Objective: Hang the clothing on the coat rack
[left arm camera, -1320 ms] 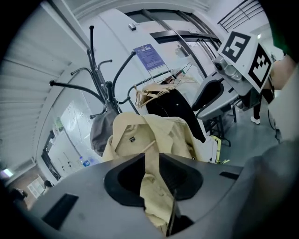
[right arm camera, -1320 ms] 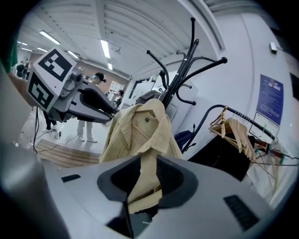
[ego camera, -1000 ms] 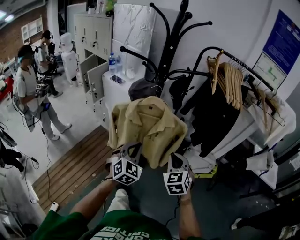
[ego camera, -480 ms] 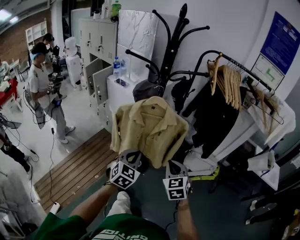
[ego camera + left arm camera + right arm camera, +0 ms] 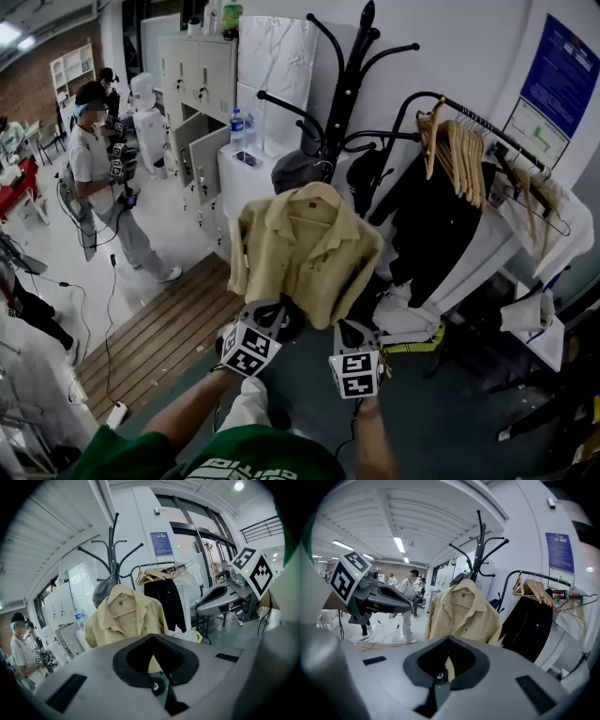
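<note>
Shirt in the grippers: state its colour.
Plain pale tan shirt; clearest in the right gripper view.

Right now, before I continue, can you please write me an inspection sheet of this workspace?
Surface: dark floor with a strip of wooden planks.
Job's things: beige shirt spread in front of the black coat rack; whether it hangs on a hook cannot be told.
Clutter: grey cap on the rack; water bottle on a white cabinet.
Claws: left claw and right claw are both shut on the shirt's lower edge.
Cables: thin cable on the floor at left.
Surroundings: person standing at left; clothes rail with wooden hangers and a black coat at right.
</note>
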Available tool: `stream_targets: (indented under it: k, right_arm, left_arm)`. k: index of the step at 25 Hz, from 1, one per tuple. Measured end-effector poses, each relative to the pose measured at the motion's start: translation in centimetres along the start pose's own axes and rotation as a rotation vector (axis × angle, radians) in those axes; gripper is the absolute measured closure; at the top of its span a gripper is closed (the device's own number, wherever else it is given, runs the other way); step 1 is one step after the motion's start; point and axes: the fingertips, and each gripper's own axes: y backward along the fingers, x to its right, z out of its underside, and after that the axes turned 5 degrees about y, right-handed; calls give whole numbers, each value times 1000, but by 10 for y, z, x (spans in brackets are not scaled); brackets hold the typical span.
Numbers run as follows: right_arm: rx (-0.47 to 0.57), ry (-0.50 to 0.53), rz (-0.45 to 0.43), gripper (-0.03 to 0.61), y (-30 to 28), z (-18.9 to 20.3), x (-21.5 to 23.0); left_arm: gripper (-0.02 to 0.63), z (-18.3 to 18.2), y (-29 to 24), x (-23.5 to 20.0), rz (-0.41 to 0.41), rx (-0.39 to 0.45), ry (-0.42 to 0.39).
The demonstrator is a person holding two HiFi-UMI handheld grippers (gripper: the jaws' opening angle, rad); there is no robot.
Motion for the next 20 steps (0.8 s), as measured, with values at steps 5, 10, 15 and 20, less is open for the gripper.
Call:
stream_targets:
  k: [5,10,15,20]
  right_arm:
    - [13,7,-3,571,1,-1,-6]
    - [22,7,-9,571,2,-4,-10]
    - [15,11,-14,571,4,-3,-13]
    - [23,12,-13,571,4,0,-14]
  left_arm:
    - [609,5,8,0,-4,-3,12]
    - [609,9,14,0,-8,-3,32]
    - [609,12,17,0,-12,0,42]
    - [609,14,18,2,-12,4,55]
